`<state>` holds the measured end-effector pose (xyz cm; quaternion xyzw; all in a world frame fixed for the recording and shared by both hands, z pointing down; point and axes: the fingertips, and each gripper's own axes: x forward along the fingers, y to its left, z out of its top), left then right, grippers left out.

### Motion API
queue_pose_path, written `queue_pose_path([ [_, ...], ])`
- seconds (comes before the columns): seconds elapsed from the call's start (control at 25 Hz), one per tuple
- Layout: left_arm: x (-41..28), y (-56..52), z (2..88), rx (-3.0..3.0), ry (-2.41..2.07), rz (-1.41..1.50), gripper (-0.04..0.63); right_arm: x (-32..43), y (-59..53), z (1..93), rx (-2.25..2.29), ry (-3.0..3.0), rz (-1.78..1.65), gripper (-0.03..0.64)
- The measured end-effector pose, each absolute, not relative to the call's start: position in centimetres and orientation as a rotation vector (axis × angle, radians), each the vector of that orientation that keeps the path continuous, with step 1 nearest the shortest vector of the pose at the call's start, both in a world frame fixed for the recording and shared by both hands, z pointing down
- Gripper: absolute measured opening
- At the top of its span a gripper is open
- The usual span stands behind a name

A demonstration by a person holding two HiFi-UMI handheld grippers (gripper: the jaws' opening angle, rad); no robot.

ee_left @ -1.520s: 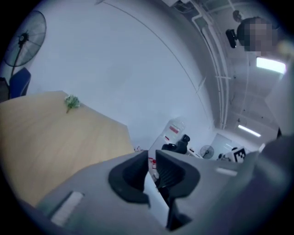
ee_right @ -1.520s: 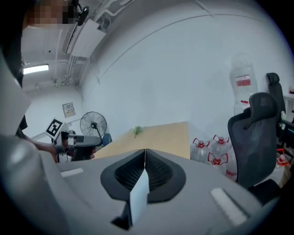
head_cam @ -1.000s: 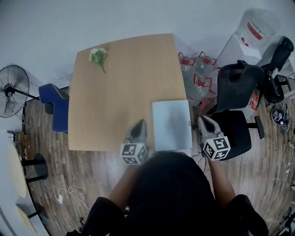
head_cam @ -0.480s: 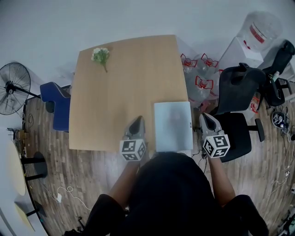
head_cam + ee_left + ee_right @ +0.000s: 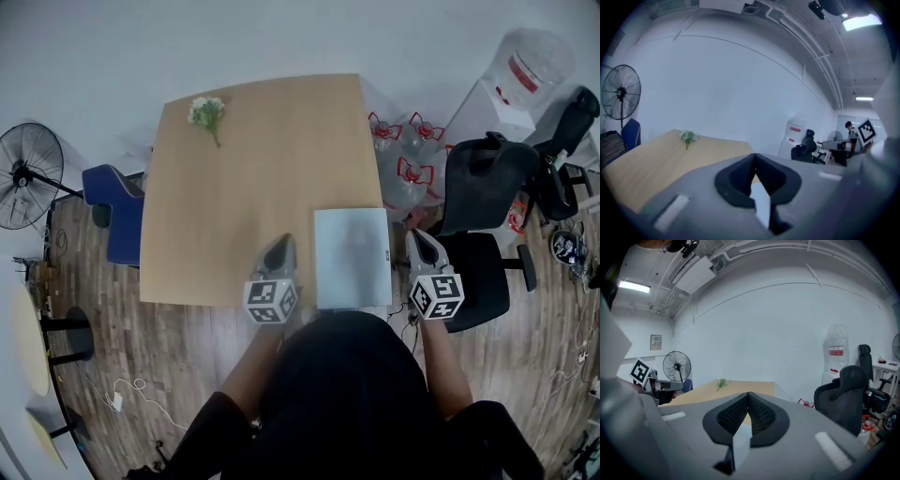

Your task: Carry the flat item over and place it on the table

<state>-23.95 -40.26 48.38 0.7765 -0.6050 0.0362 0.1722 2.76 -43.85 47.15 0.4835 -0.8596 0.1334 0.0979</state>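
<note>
The bench bears a small sprig of flowers at its far left corner, well away from the work, while water bottles and a black office chair crowd its right side and a fan stands at the left. The flat item, a plain pale grey rectangle, lies at the bench's near right corner between the left tongs and right tongs. Both tongs are pressed together with nothing in them.

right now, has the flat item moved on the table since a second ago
No: the flat item still lies at the table's near right corner, as before.
</note>
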Motion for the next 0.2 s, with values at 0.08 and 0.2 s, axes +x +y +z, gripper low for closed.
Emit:
queue_pose_path([
  [0.08, -23.9, -40.35, 48.41, 2.203, -1.713, 0.103, 0.0, 2.89, -44.13, 47.07, 1.438, -2.54, 0.392, 0.003],
  [0.2, -23.79, -40.44, 48.58, 2.202, -1.708, 0.102, 0.0, 3.04, -44.49, 47.04, 1.442, -2.537, 0.381, 0.003],
])
